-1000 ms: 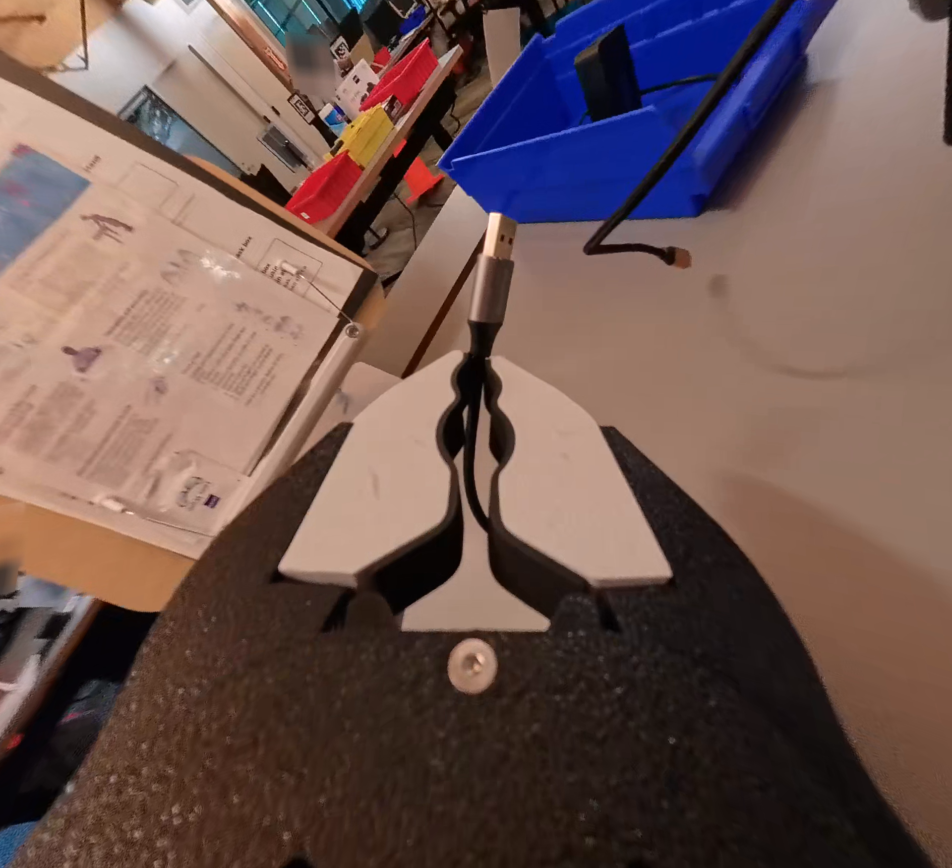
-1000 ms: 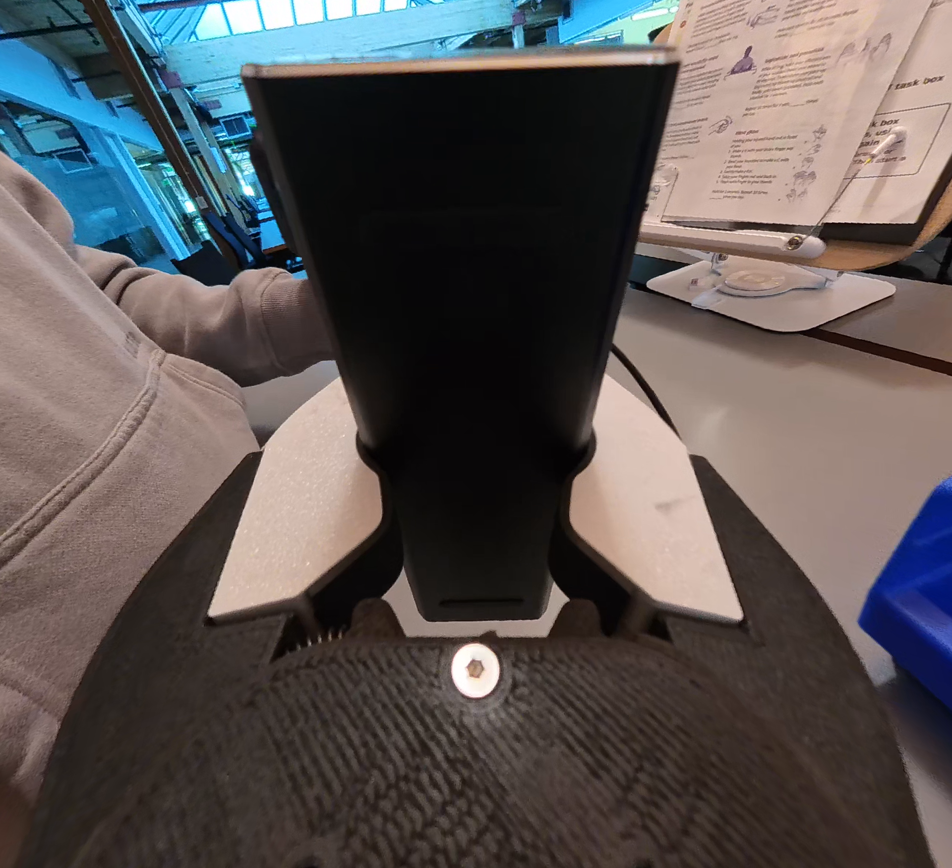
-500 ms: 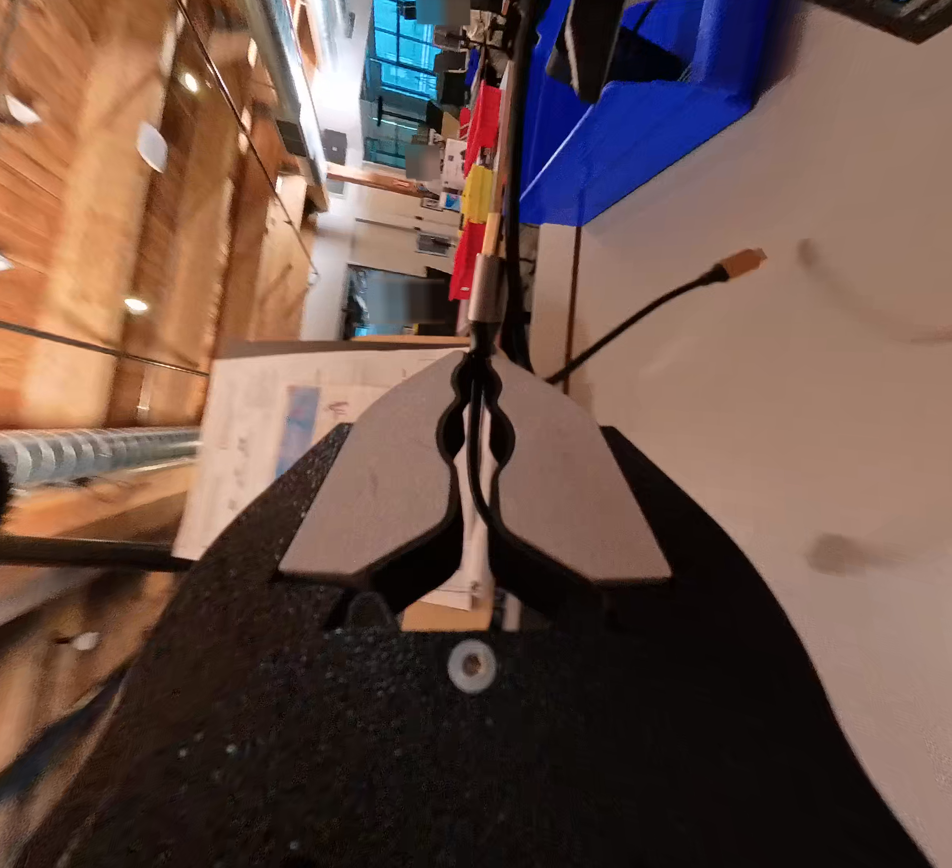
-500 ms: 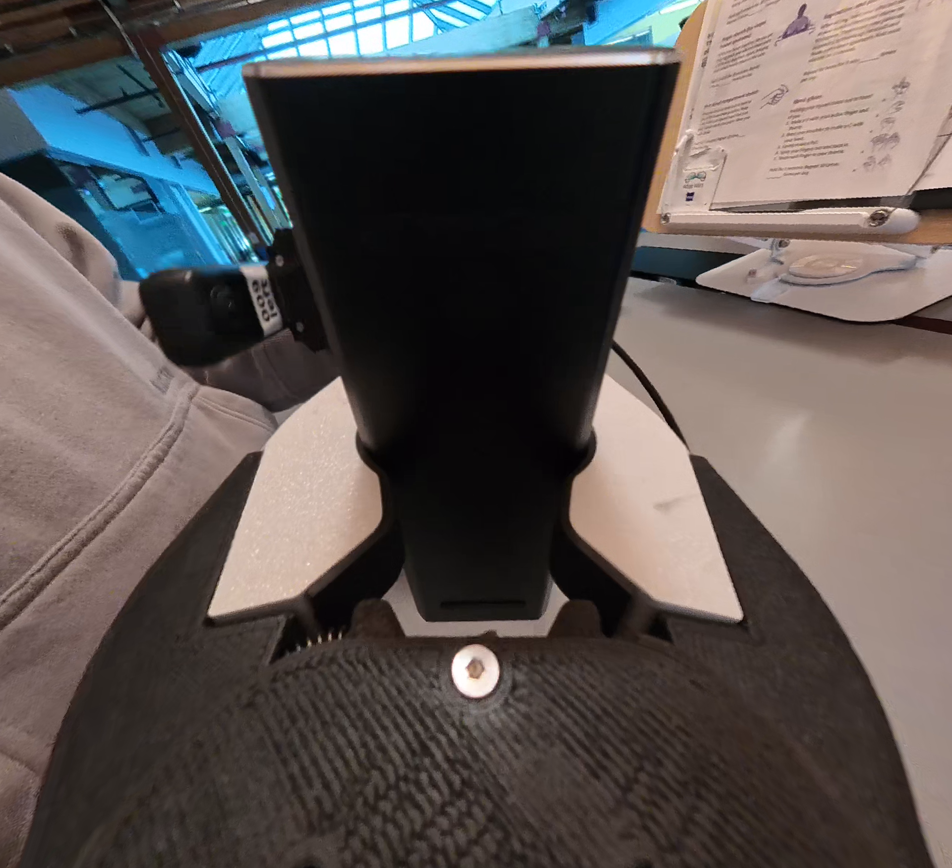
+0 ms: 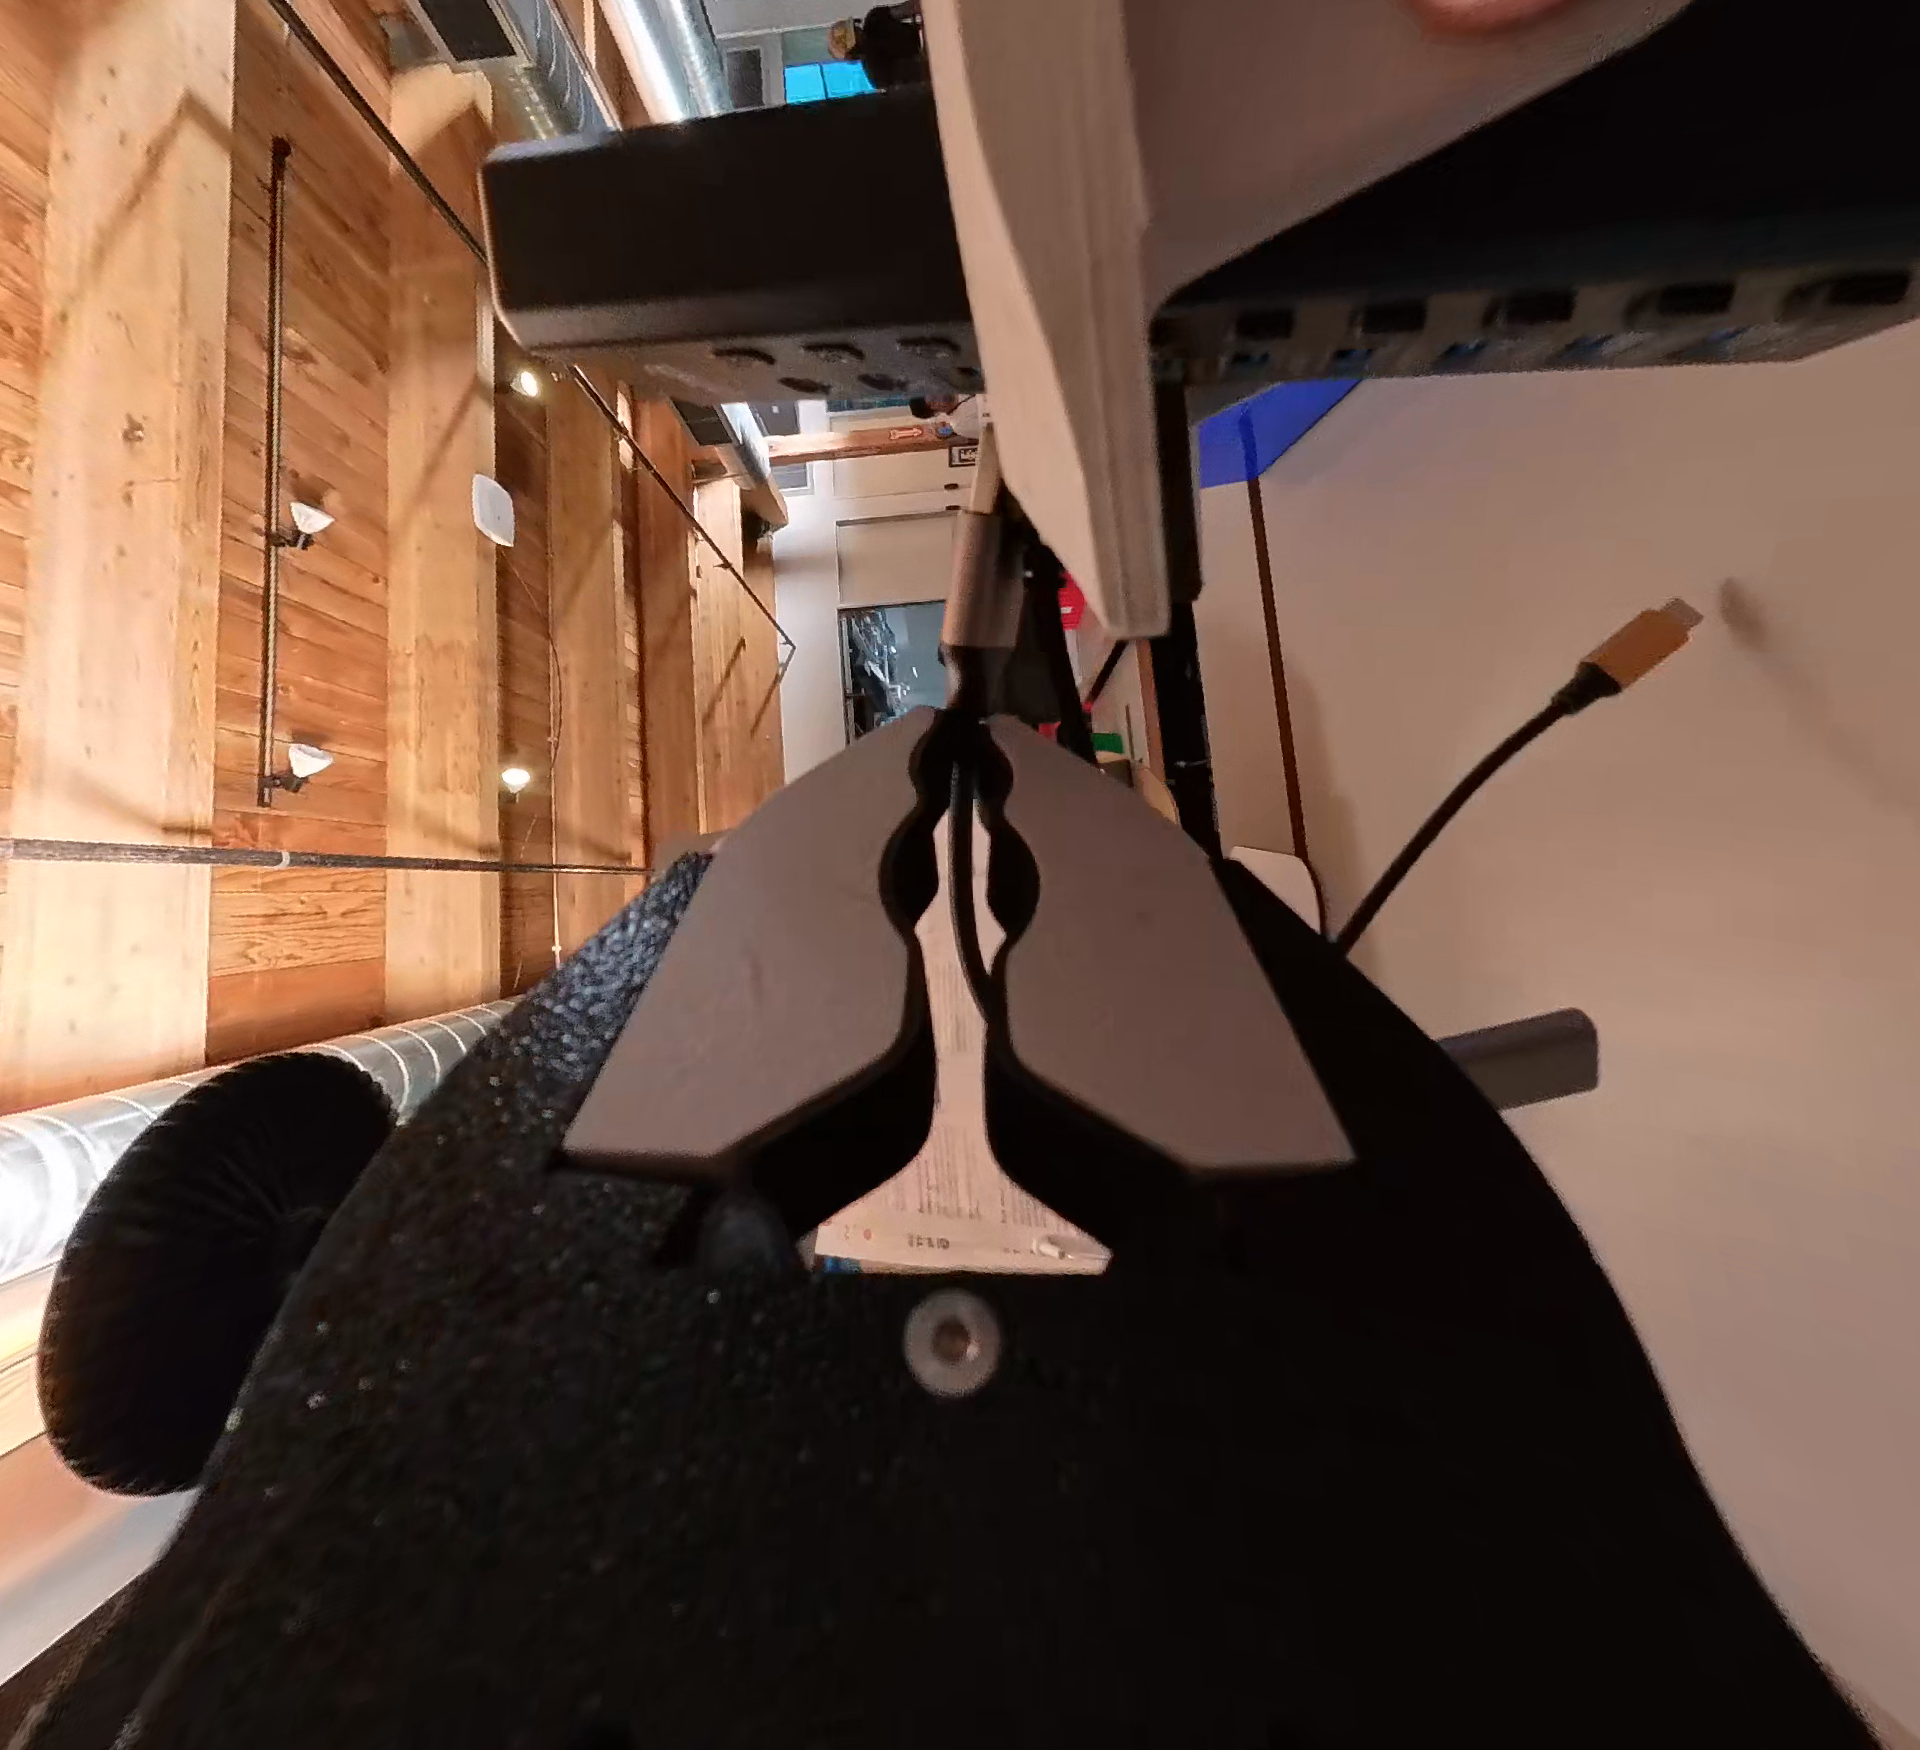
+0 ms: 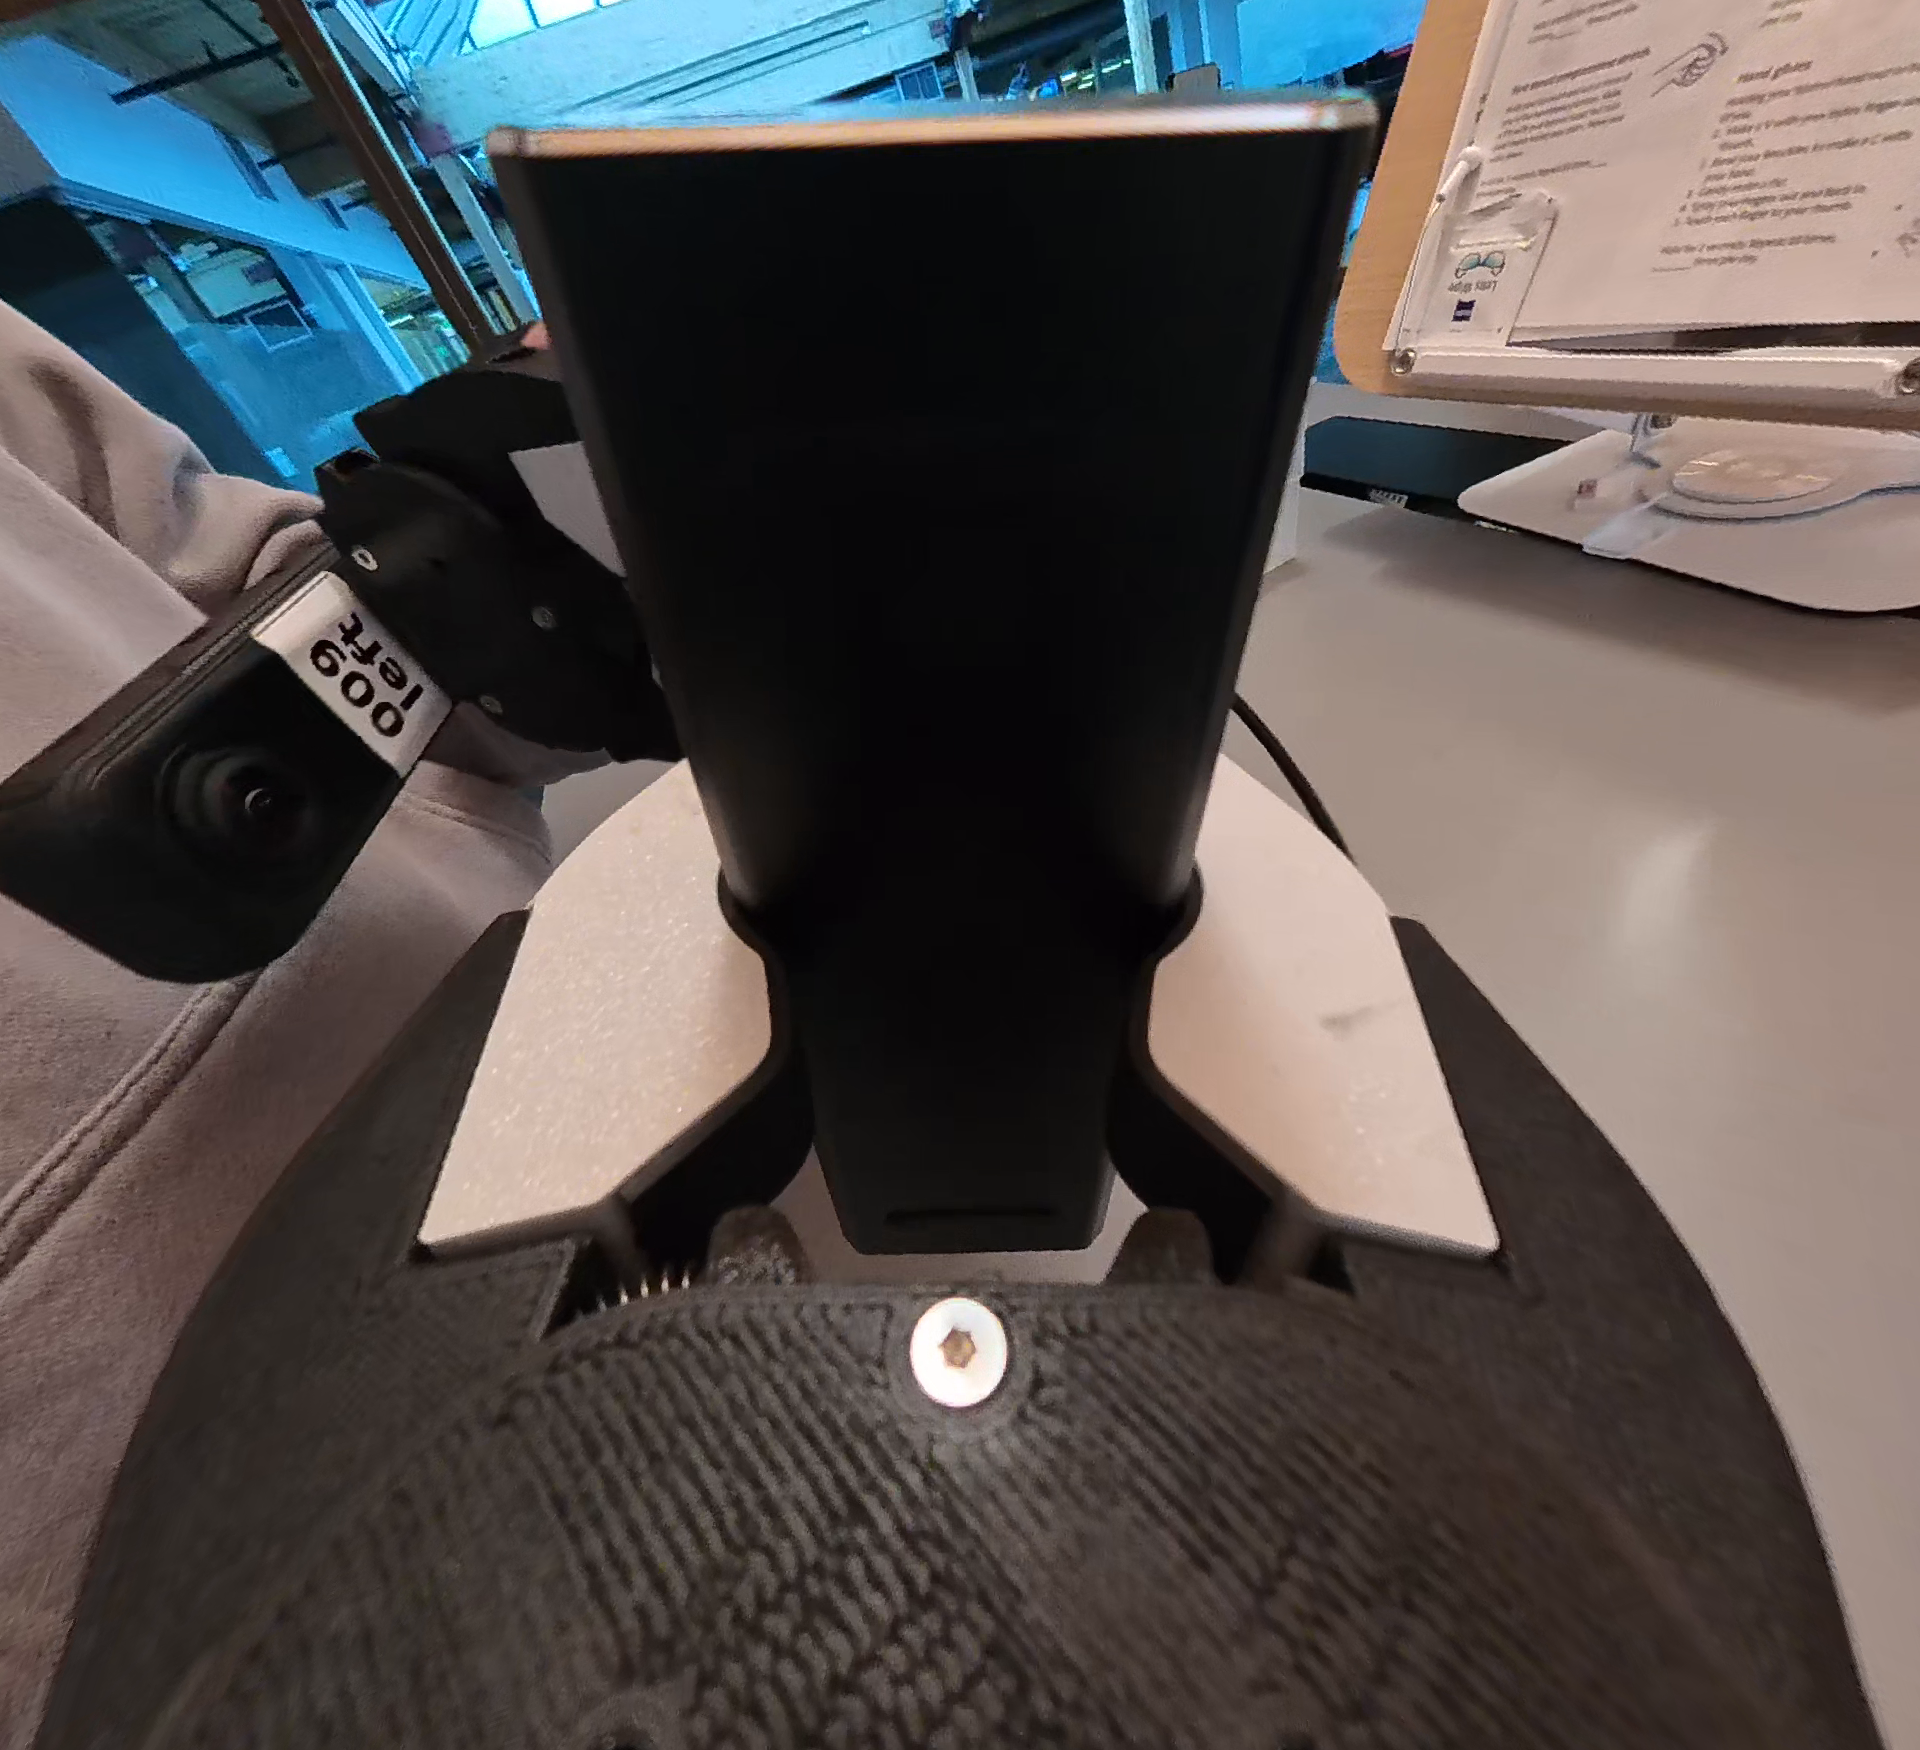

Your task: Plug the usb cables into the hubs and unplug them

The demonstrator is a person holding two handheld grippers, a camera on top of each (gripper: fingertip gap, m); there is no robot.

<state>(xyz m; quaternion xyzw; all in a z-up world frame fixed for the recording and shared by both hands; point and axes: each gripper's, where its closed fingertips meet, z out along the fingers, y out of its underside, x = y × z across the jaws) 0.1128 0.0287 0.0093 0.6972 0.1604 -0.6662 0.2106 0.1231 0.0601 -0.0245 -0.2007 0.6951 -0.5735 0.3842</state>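
The left gripper (image 5: 961, 744) is closed on a thin black USB cable (image 5: 966, 911), which runs up the narrow gap between the two grey fingers (image 5: 769, 983) and leaves at their tips. The cable's grey plug (image 5: 977, 594) stands just beyond the fingertips, in line with them, and points toward the hub (image 5: 727, 246). The plug's metal tip is partly hidden behind a grey finger of the right gripper (image 5: 1049, 266), so contact with a port cannot be confirmed. In the left wrist view the hub spans the upper frame as a long dark bar, with a row of ports (image 5: 1538, 318) along the edge that faces the plug. The right gripper (image 6: 961, 911) clamps the hub (image 6: 935, 505) near one end; the dark body fills the gap between the white fingers (image 6: 613, 1025) and projects well past their tips. In the right wrist view the left gripper (image 6: 499, 599) sits to the left of the hub, partly behind it, in front of a grey sleeve (image 6: 156, 1025). A second cable with a gold connector (image 5: 1631, 651) lies loose on the white table (image 5: 1610, 869), well apart from both grippers. A blue bin (image 5: 1268, 433) shows just beneath the hub. A document stand (image 6: 1662, 370) holding printed sheets stands on the table to the right of the hub.
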